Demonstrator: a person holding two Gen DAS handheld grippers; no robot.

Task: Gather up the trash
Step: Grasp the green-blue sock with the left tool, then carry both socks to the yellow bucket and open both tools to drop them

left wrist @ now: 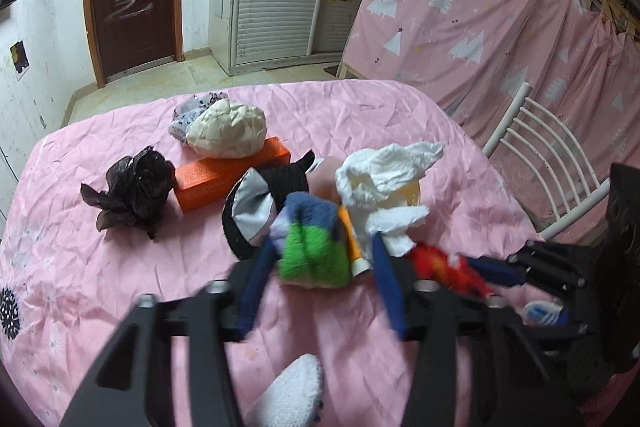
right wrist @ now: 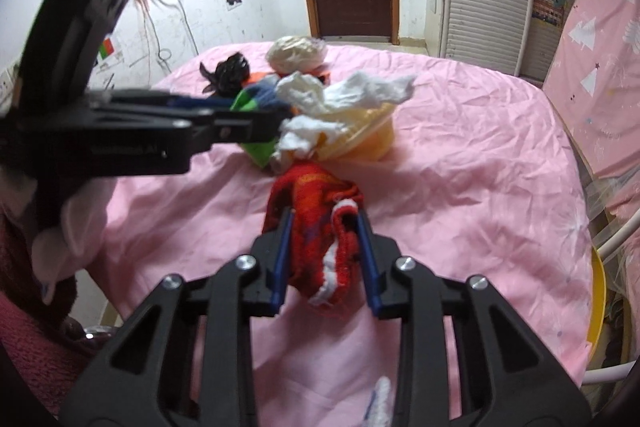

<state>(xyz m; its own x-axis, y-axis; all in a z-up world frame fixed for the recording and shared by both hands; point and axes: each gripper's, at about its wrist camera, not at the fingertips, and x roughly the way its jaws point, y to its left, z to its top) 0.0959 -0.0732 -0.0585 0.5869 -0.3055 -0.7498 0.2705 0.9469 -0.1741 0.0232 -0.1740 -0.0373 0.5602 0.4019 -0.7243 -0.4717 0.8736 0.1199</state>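
Observation:
On the pink-covered table [left wrist: 120, 287] my left gripper [left wrist: 322, 243] is shut on a green and blue knitted sock [left wrist: 312, 251]. An orange tube [left wrist: 352, 239] lies against the sock's right side. Above them a crumpled white tissue [left wrist: 384, 179] sits in a yellow bowl [right wrist: 368, 139]. My right gripper [right wrist: 324, 217] is shut on a red knitted sock [right wrist: 320, 239] with white trim, just in front of the bowl. In the left wrist view that red sock [left wrist: 444, 263] shows at the right.
Further back lie a black crumpled bag [left wrist: 132, 191], an orange box [left wrist: 224, 175], a cream crumpled bag [left wrist: 228, 131] and a black and grey bow [left wrist: 256, 207]. A white knitted piece [left wrist: 296, 395] lies near me. A white chair [left wrist: 540, 155] stands at the table's right edge.

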